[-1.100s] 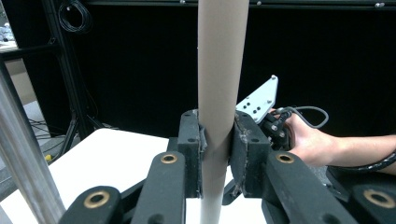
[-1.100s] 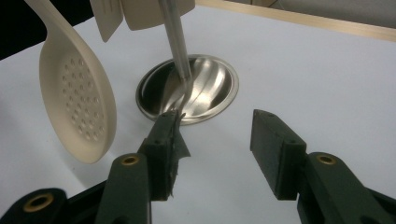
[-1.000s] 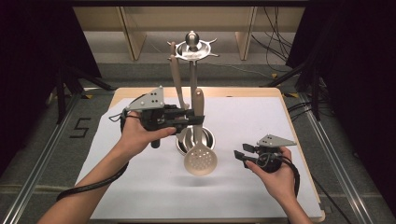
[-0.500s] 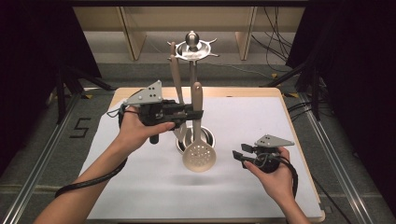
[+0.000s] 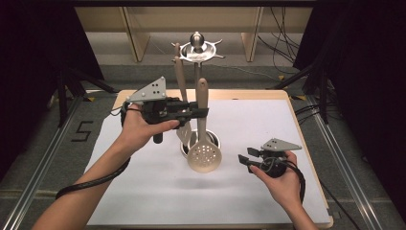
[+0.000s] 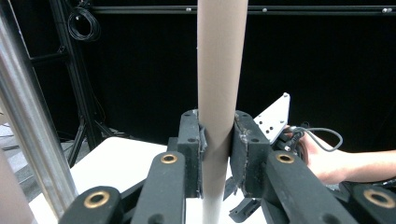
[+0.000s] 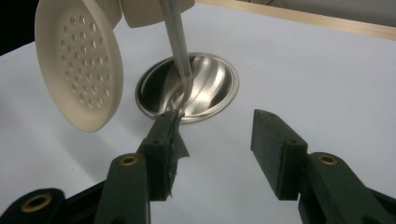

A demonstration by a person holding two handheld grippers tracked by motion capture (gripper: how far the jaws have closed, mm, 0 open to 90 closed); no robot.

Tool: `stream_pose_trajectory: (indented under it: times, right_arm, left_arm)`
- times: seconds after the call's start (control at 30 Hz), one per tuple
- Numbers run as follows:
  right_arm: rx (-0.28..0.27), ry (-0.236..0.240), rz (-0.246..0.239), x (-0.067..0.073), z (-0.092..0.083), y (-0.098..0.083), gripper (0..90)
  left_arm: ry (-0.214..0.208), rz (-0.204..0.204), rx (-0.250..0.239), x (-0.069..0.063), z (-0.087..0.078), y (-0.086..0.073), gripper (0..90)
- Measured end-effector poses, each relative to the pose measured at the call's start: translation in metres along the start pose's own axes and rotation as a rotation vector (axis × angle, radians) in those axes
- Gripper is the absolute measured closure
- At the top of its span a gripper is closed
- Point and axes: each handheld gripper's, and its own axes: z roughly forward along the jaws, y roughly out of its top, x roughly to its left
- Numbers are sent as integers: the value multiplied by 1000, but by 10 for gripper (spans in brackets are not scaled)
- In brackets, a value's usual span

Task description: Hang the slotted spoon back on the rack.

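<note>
High view: the left gripper (image 5: 194, 111) clamps the slotted spoon's handle (image 5: 202, 103), hanging it upright beside the rack pole (image 5: 197, 72) for hooking. The right gripper (image 5: 250, 162), jaws released, waits right of the pole's base (image 5: 214, 140).

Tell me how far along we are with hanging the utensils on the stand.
Done: one beige utensil seems to hang from the rack top, though the hook itself is hard to see. In hand: the left claw is clamped on the handle of the slotted spoon, upright beside the pole, its head off the table. Left: hooking that handle onto the rack. The right claw is open on the white table.
</note>
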Motion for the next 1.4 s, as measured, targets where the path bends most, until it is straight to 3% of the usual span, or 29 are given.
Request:
stream_pose_trajectory:
  times: [0.1,0.17,0.73,0.77,0.83,0.93,1.0,1.1,1.4]
  right_arm:
    - [0,1,-6,-1,0,0,524]
    - [-21,-16,-54,-5,0,0,523]
    - [-15,2,-32,-4,0,0,518]
    - [-21,3,-48,-5,0,0,518]
    - [-13,-5,-27,-4,-2,0,518]
    - [-17,-9,-36,-4,-2,0,517]
    - [-9,-4,-10,-2,-2,0,517]
    - [-22,-10,-44,-4,-1,0,517]
    - [-21,-7,-36,-4,-1,0,516]
  left_arm:
    - [1,3,1,0,0,0,748]
    - [5,-1,-2,0,1,0,748]
    - [16,3,-2,4,-1,5,748]
    - [18,3,-2,4,-1,6,748]
    - [18,3,0,5,-1,6,748]
    - [19,1,0,5,-1,7,748]
    - [20,3,0,6,-2,8,748]
    - [21,4,-2,6,-2,9,748]
    - [24,0,-4,8,-3,10,748]
